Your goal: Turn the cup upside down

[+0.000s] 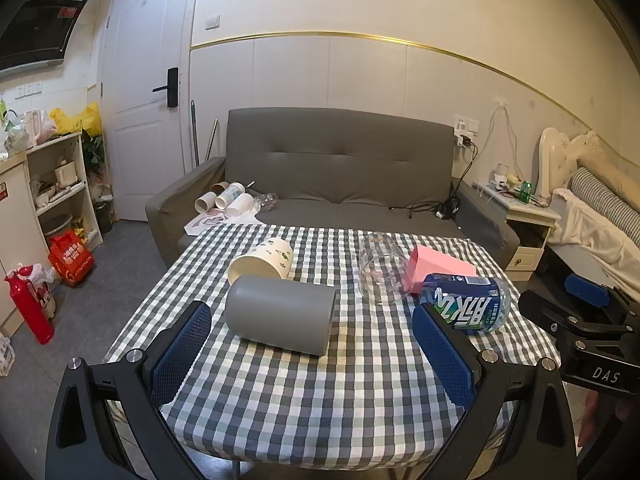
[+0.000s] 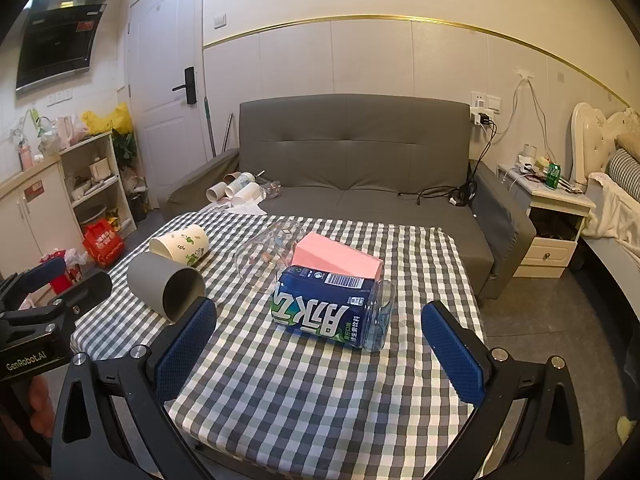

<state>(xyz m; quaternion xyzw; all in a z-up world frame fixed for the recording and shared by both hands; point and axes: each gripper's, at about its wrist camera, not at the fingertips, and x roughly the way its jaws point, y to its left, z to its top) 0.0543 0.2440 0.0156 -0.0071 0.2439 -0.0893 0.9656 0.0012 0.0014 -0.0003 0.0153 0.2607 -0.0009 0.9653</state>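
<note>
A grey cup (image 1: 280, 314) lies on its side on the checked table (image 1: 304, 392), its mouth to the right; it also shows in the right wrist view (image 2: 166, 286). A cream paper cup (image 1: 262, 264) with green prints lies on its side just behind it (image 2: 182, 245). A clear glass (image 1: 382, 274) lies on its side mid-table (image 2: 268, 254). My left gripper (image 1: 312, 350) is open and empty, just in front of the grey cup. My right gripper (image 2: 320, 346) is open and empty, just in front of a blue-labelled bottle (image 2: 334, 306).
A pink box (image 2: 338, 258) lies behind the bottle (image 1: 466, 306). A grey sofa (image 2: 360, 168) stands behind the table with several paper cups (image 2: 240, 190) on it. Shelves (image 1: 60, 188) stand left, a nightstand (image 2: 554, 216) and bed right.
</note>
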